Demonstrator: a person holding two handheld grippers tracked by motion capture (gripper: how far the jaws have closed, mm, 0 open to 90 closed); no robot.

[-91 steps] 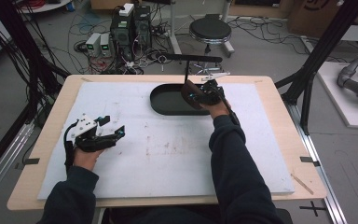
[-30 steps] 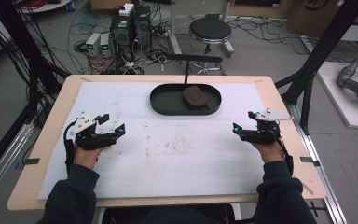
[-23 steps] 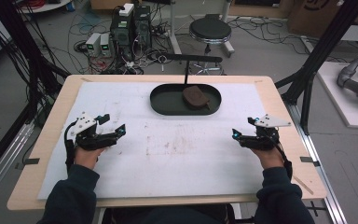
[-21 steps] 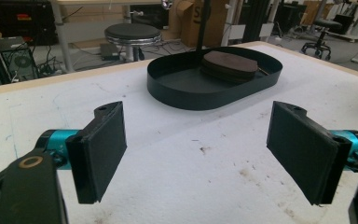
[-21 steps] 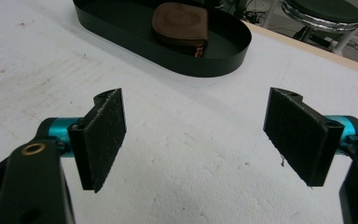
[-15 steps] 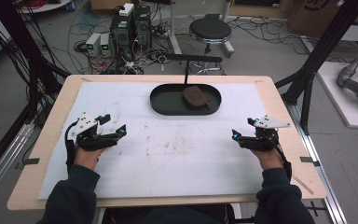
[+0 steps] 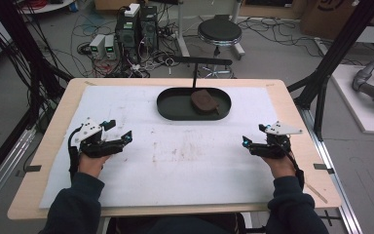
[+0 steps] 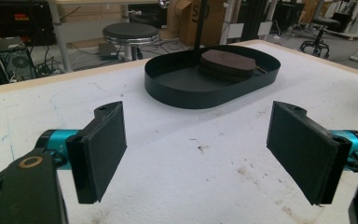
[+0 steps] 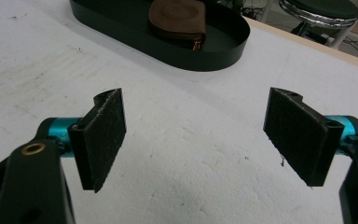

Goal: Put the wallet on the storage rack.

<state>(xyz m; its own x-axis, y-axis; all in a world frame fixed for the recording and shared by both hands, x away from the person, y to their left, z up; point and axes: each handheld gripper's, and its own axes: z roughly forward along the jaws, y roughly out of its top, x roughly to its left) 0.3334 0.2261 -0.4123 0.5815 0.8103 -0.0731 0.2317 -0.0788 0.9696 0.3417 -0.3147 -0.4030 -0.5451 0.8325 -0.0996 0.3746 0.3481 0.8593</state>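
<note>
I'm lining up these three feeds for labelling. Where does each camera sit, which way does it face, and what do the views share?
High view: fixed above the person's side, looking forward and down on the table; both forearms, left claw and right claw show.
Left gripper view: rides the left claw, facing the black tray; its open jaws show.
Right gripper view: rides the right claw, facing the same tray; its open jaws show.
Shared: tray and brown pouch.

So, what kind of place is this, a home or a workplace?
Most likely a robotics or data-collection lab, not a home. Black computer towers stand on the floor among loose tangled cables, a black metal frame surrounds the wooden table, and a grey robot arm lies at the right.
</note>
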